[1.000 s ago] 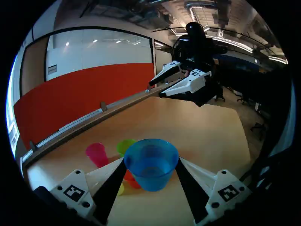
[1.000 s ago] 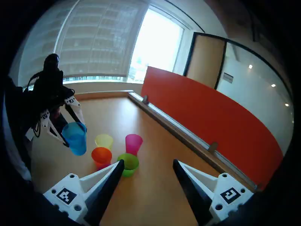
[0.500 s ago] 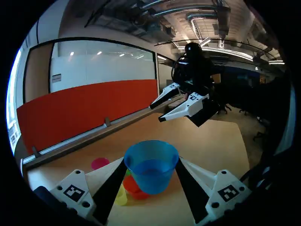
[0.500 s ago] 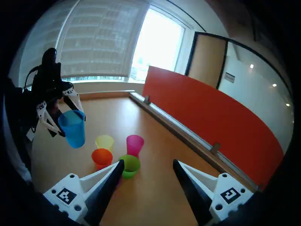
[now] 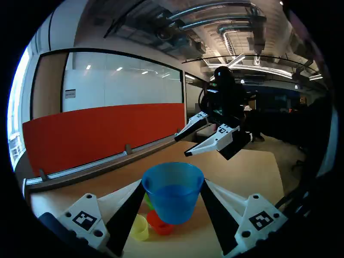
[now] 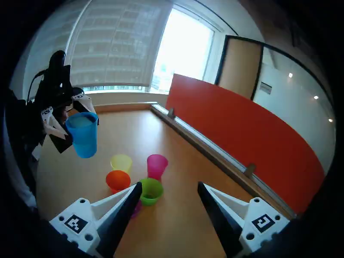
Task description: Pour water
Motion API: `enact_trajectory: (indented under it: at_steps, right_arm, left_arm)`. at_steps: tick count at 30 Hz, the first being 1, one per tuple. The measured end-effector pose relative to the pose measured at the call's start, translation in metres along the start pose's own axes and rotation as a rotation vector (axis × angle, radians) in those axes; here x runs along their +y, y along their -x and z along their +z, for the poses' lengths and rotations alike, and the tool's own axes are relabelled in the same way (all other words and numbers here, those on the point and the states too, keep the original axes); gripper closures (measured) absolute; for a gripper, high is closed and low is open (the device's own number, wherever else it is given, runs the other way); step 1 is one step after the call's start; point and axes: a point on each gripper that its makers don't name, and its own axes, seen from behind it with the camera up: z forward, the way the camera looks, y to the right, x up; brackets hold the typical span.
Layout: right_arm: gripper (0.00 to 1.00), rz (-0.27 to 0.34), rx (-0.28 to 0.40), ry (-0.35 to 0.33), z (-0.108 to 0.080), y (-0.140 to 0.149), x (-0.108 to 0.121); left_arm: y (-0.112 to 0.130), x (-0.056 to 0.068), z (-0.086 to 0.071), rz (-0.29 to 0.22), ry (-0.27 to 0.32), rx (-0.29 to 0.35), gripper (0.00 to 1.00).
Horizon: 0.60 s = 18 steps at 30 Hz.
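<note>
**A:** Left gripper view?
**B:** The left gripper clamps the blue cup by both sides, upright above the orange cup, so no water spills early.
**A:** Right gripper view?
**B:** The right gripper gapes empty beside the orange cup; the blue cup hangs above it, leftward.

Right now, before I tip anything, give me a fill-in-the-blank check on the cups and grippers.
The blue cup, part full of ___, is clamped in the left gripper. The right gripper is ___ and holds nothing. The yellow cup, orange cup, green cup and pink cup all stand on the ___.
Missing: water; open; table.
</note>
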Motion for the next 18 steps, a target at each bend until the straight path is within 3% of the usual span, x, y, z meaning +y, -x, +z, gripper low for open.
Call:
enact_trajectory:
  at_steps: [18]
  right_arm:
    - [0.0, 0.017, -0.03, -0.055, 0.034, 0.01, -0.009]
  left_arm:
    - [-0.018, -0.011, -0.01, -0.002, -0.046, 0.045, 0.13]
